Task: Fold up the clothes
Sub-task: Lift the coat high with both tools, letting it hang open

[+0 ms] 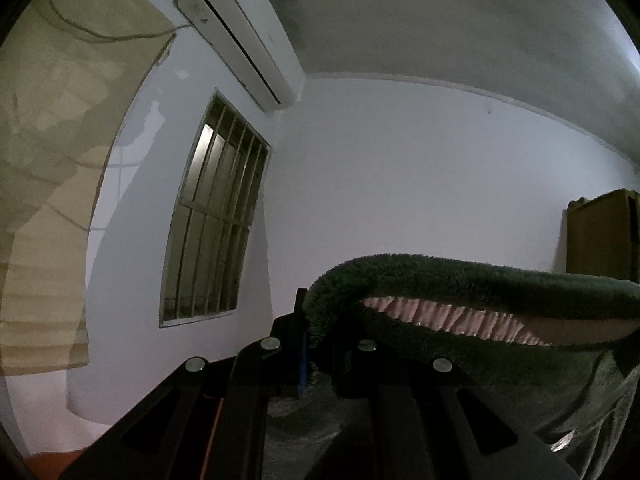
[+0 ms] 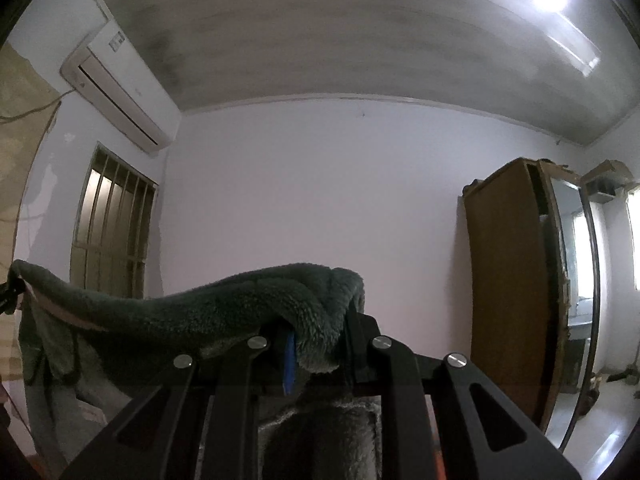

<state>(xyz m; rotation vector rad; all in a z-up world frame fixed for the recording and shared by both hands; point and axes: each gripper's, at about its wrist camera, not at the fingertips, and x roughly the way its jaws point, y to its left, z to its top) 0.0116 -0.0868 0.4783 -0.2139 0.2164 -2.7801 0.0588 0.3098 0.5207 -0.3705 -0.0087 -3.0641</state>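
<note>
Pinching the green fleece garment (image 1: 460,276), each hand-held gripper (image 2: 316,340) is clamped; only right view shows wardrobe mirror (image 2: 572,280).

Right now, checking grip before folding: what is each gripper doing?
Left gripper: shut on the green fleece garment.
Right gripper: shut on it too.

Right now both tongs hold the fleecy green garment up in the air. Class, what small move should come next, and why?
Probably draw the two tongs slightly apart. The green garment sags between the left tongs and right tongs, each shut on a bunched corner of its top edge, so tautening that edge should let it hang flat before folding.
</note>
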